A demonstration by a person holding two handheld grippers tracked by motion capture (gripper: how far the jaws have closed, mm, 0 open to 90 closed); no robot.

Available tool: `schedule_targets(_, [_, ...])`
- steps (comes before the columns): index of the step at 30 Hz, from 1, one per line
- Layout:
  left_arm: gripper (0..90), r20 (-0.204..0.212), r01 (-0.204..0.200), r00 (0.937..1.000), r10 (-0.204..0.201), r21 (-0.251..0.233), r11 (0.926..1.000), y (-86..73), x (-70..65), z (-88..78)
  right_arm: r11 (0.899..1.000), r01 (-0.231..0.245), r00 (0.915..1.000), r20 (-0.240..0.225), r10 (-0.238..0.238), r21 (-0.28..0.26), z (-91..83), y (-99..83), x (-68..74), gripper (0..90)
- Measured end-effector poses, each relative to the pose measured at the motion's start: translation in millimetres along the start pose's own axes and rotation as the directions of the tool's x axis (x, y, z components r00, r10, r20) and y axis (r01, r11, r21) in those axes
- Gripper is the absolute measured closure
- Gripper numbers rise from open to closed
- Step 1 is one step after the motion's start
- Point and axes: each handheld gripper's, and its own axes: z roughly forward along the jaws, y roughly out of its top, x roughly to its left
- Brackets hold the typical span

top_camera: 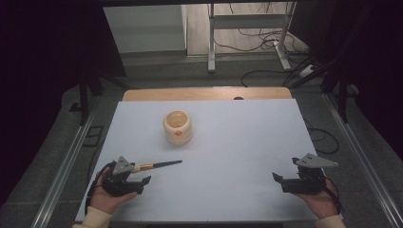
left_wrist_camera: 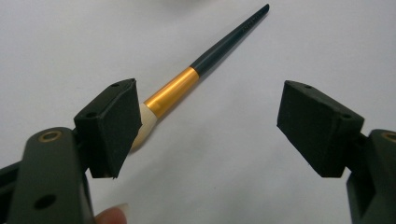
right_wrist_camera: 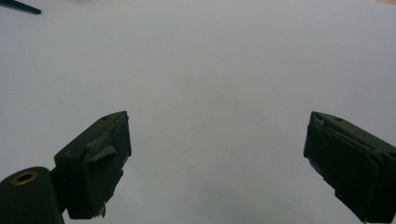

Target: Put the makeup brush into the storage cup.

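My left gripper point(left_wrist_camera: 208, 121) gapes near the table's point(top_camera: 237, 142) front-left corner, its pad beside the brush point(left_wrist_camera: 196, 81), gripping nothing. My right gripper point(right_wrist_camera: 217, 163) gapes empty near the front-right corner, bare table ahead.

High view above table point(top_camera: 228, 190); close claw views sharing brush point(left_wrist_camera: 205, 70)

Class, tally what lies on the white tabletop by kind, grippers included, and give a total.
Brush: 1
Pot: 1
Grippers: 2, the left gripper and the right gripper
Total: 4
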Motion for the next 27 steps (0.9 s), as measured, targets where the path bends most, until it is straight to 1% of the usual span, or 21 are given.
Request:
schedule_targets(4, [22.1,0.002,0.0,1.0,0.0,0.0,1.0,0.0,0.0,0.3,1.0,-0.003,1.0,0.003,0.003,-0.005,-1.1,0.2,-0.6,8.1])
schedule_targets(13, [21.7,0.016,0.002,0.9999,-0.002,0.002,1.0,-1.4,0.5,1.3,1.0,-0.014,0.9998,-0.011,0.014,0.004,1.2,1.5,-3.3,8.4])
schedule_targets(16, [21.7,0.013,0.007,0.9999,-0.007,0.003,1.0,-4.6,0.9,-0.5,1.0,-0.013,0.9998,-0.015,0.013,0.001,2.9,3.9,-3.7,8.5])
schedule_targets(19, [21.7,0.005,0.022,0.9997,-0.022,-0.006,0.9997,-6.9,1.1,-3.9,1.0,-0.007,0.9997,-0.023,0.007,0.0,5.4,6.0,-2.8,8.5])
schedule_targets(24, [21.8,-0.002,0.018,0.9998,-0.018,-0.003,0.9998,-7.4,0.1,-5.0,1.0,0.004,0.9994,-0.035,-0.004,0.007,7.7,7.0,-1.5,8.6])
schedule_targets(27, [21.8,0.0,0.016,0.9999,-0.016,-0.008,0.9998,-6.8,-0.2,-5.0,1.0,-0.002,0.9993,-0.038,0.002,0.006,7.6,6.3,-2.1,8.6])
